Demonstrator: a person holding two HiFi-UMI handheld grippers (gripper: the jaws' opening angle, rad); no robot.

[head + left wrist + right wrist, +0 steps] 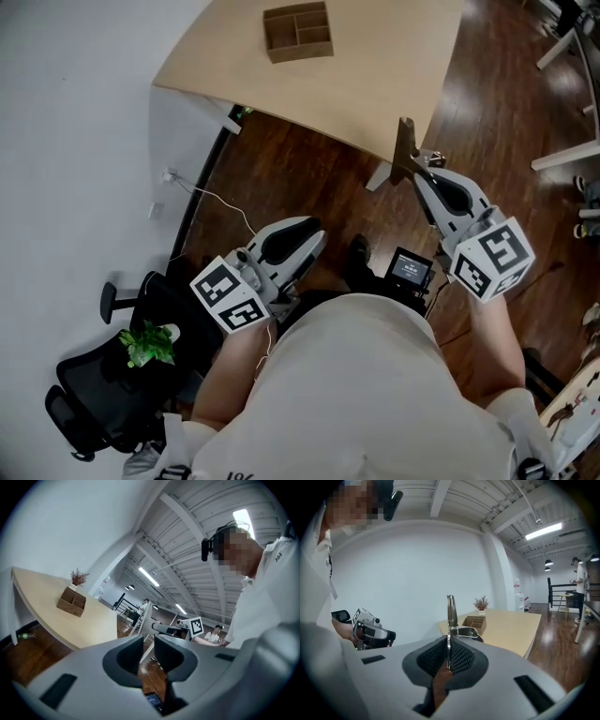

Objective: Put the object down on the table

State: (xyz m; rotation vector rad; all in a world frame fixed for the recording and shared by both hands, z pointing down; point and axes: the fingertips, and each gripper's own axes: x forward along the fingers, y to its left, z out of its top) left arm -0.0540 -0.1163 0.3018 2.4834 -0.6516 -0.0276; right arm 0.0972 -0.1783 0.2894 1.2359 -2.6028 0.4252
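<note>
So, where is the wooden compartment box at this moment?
In the head view the wooden compartment box sits on the light table, top centre; in the right gripper view a small plant stands behind it.

Box (pixel 298 31) on tbl (pixel 375 89), far fwd

A thin, flat, dark brown panel (pixel 405 148) is clamped between the closed jaws of the right gripper (pixel 413 174) and stands upright from them. In the right gripper view it is seen edge-on, as a narrow strip. It is held in the air at the right, near the near edge of the pale wooden table (pixel 375 75), not resting on it.
</note>
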